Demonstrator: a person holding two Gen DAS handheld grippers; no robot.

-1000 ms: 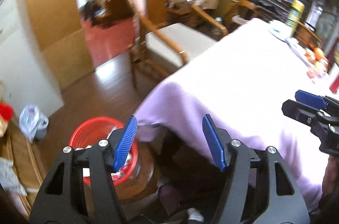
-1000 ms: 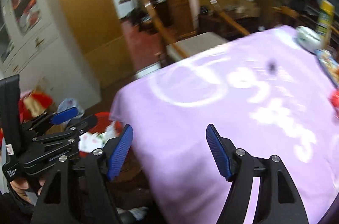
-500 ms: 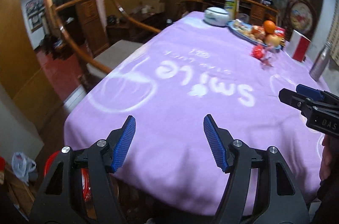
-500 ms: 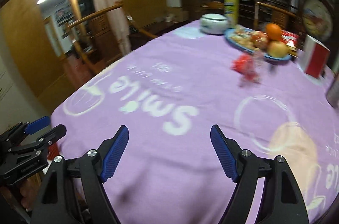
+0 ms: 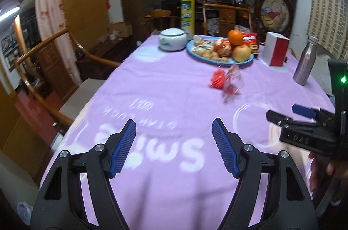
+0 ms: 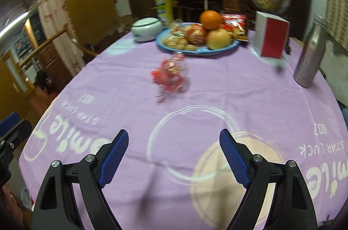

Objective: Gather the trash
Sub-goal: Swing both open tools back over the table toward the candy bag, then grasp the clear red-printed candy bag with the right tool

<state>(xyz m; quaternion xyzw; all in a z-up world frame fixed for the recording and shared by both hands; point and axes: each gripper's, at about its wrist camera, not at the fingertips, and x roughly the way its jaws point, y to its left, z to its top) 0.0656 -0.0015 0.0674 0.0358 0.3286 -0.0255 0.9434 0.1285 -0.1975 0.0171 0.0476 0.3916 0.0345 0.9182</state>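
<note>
A crumpled red and clear wrapper lies on the purple tablecloth in the middle of the table, short of the blue fruit plate; it also shows in the right wrist view. My left gripper is open and empty above the near table edge, well short of the wrapper. My right gripper is open and empty over the cloth, also short of the wrapper; it shows at the right edge of the left wrist view.
A blue plate of fruit and snacks, a white lidded bowl, a yellow can, a red-and-white box and a steel bottle stand at the table's far side. Wooden chairs stand left.
Both grippers swung up from the red bin beside the table to face across the tabletop. The wrapper and plate have come closer in both views. Both jaws stayed open.
</note>
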